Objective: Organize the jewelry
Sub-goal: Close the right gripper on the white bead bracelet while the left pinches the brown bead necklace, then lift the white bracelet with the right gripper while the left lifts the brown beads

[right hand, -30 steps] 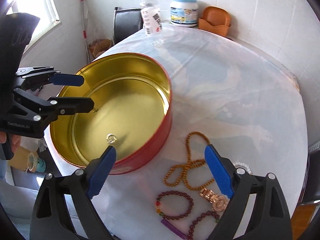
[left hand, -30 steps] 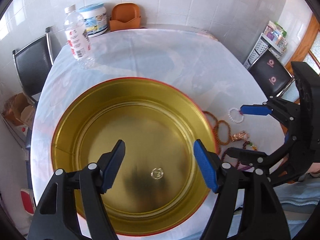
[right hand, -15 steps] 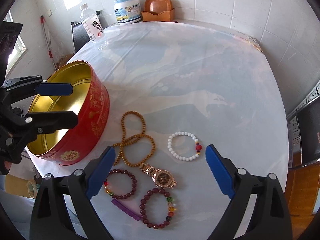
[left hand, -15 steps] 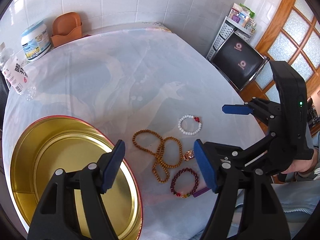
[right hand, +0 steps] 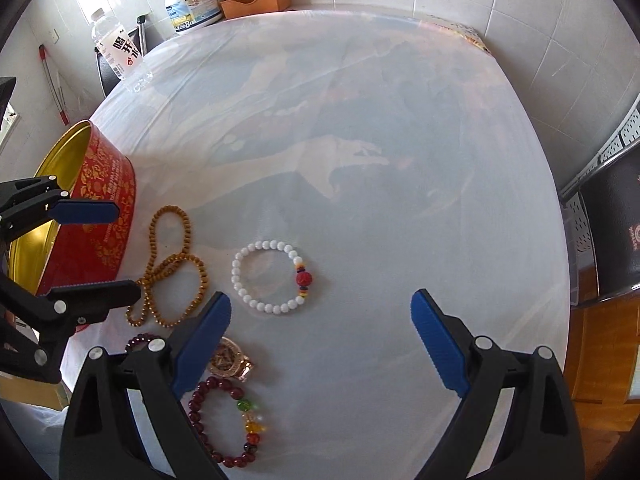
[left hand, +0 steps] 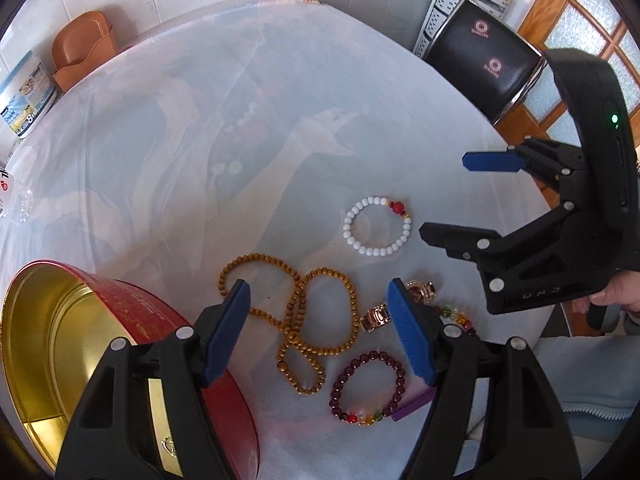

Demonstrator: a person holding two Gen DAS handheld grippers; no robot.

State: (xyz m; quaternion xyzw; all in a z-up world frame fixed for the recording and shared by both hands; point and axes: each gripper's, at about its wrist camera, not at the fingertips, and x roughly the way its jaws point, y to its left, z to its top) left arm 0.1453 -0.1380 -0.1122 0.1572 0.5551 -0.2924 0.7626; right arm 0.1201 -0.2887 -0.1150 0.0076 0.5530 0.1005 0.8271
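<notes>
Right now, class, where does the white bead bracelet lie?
In both wrist views, the white bead bracelet lies flat on the table, just right of the brown bead necklace.

At eleven o'clock in the right wrist view, the water bottle (right hand: 116, 54) label shows large Chinese characters; beside it, the white tub (right hand: 193, 8) bears a big "8". Other print is unreadable.
</notes>
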